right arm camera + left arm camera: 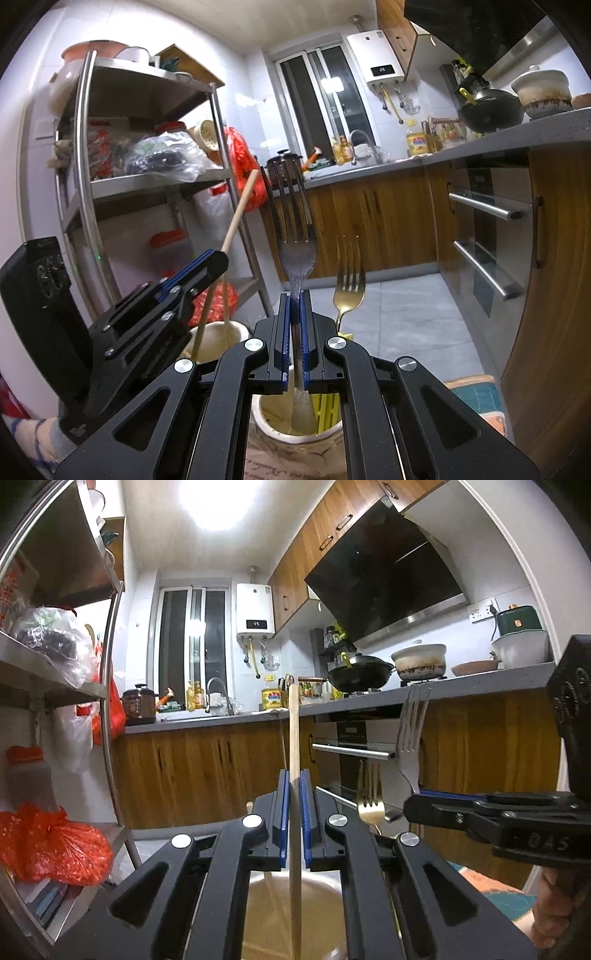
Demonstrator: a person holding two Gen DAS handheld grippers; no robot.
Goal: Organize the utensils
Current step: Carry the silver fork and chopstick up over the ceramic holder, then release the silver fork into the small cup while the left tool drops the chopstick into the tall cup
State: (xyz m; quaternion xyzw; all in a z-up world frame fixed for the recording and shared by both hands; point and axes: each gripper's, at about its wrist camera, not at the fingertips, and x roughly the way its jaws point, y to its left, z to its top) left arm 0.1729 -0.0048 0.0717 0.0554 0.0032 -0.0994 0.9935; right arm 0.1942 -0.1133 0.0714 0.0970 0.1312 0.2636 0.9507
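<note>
The scene is a narrow kitchen with wood-fronted cabinets, a grey countertop [229, 722] and pale grey floor tiles [406, 306]. Taking the cream utensil jar [295, 439] as the landmark, the right gripper [295, 306] sits directly above its mouth, its blue pads clamped tight on the handle of a silver fork [297, 240] that stands upright, tines up, with its lower end down inside the jar. A gold fork [347, 280] stands just right of the silver one, also tines up, and yellow-green sticks [327, 410] lean inside the jar's right side. Left of this jar stands a second cream jar [221, 336]; above it the left gripper [294, 797] is closed on a wooden chopstick [294, 731], held upright with its lower part reaching down into that jar. Another chopstick [210, 317] leans there too. Behind both jars, to the left, rises a steel shelf rack [218, 147] loaded with plastic bags. Far beyond the jar, the counter carries a black wok [360, 672], a white pot [419, 659] and a sink tap [364, 142], with a window [321, 99] and a white water heater [255, 607] on the back wall. An oven [484, 240] is built in to the right.
</note>
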